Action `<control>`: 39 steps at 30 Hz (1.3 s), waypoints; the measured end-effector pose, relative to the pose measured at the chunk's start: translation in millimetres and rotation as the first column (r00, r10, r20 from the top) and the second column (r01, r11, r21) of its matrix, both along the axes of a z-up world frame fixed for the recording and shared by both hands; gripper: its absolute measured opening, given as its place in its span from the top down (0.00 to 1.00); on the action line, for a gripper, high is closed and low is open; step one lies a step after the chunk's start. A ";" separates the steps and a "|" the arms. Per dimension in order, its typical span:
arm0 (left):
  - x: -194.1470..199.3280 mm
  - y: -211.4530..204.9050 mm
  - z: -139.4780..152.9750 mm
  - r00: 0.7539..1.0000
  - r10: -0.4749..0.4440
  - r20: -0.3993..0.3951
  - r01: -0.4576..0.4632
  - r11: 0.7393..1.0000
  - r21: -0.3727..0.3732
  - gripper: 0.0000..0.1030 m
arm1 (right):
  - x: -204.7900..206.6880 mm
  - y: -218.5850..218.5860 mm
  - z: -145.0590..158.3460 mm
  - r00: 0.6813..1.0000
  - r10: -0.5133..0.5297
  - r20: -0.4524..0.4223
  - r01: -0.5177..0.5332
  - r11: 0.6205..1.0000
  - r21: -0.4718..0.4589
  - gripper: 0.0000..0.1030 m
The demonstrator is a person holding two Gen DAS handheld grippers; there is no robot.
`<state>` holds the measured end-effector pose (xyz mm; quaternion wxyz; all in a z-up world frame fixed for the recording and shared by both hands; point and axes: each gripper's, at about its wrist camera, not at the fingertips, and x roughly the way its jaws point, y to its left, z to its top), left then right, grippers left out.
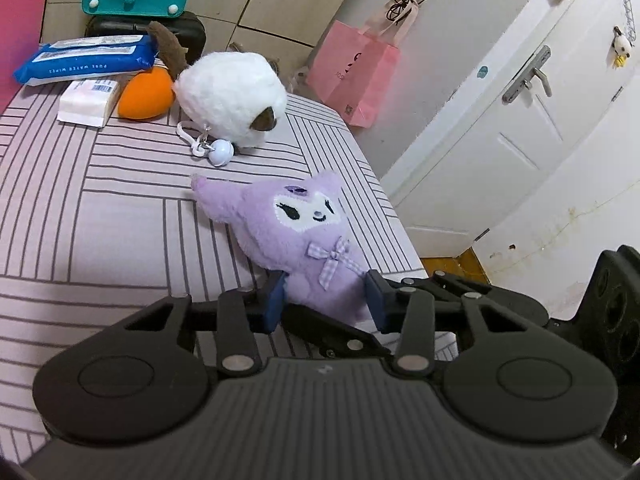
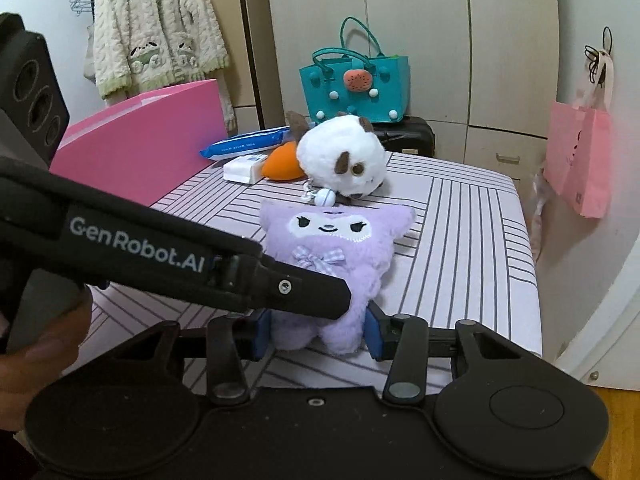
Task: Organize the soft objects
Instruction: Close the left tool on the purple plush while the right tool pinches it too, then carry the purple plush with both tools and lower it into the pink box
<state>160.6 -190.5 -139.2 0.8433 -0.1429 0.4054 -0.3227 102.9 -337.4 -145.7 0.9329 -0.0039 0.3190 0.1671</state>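
A purple plush toy (image 1: 296, 232) with a checked bow lies face up near the right edge of the striped cover (image 1: 100, 220). My left gripper (image 1: 326, 300) has its blue pads pressed on both sides of the toy's lower body. In the right wrist view the same purple plush toy (image 2: 336, 248) has its bottom end squeezed between the pads of my right gripper (image 2: 318, 334). The left gripper's black body (image 2: 160, 248) crosses that view from the left and covers the toy's left flank. A white round plush (image 1: 232, 92) with a keyring bell lies behind it.
An orange plush (image 1: 146, 94), a blue wipes pack (image 1: 88, 58) and a tissue pack (image 1: 88, 100) lie at the back. A teal felt bag (image 2: 356, 88) stands on a black case (image 2: 412, 136). A pink box (image 2: 152, 144) stands left, a pink paper bag (image 2: 580, 164) hangs right.
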 end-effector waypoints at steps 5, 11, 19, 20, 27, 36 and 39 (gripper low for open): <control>-13.6 8.8 8.1 1.000 -0.016 0.023 0.015 0.999 0.028 0.60 | -11.7 11.3 8.2 1.000 0.016 0.005 -0.015 1.000 -0.009 0.51; -32.9 26.2 22.8 0.998 -0.050 0.033 0.049 0.998 0.048 0.60 | -30.7 26.7 22.9 0.998 0.067 0.006 -0.067 0.998 -0.022 0.51; -65.9 49.1 51.1 0.993 -0.095 0.066 0.086 0.989 0.117 0.60 | -55.3 53.4 52.2 0.987 0.161 0.000 -0.161 0.985 -0.064 0.51; -69.4 52.7 55.0 0.993 -0.099 0.064 0.090 0.988 0.125 0.60 | -59.1 58.8 56.6 0.984 0.177 0.004 -0.176 0.981 -0.082 0.51; -89.3 80.2 85.9 0.988 -0.130 0.077 0.115 0.977 0.182 0.60 | -78.3 93.1 85.0 0.964 0.261 0.044 -0.251 0.954 -0.163 0.51; -101.8 138.4 121.2 0.991 -0.078 0.105 0.060 0.984 0.167 0.61 | -77.7 141.8 121.1 0.919 0.383 0.096 -0.358 0.911 -0.203 0.51; -103.9 156.3 130.4 0.991 -0.049 0.128 0.028 0.986 0.165 0.61 | -75.7 160.6 130.5 0.899 0.421 0.121 -0.385 0.892 -0.237 0.51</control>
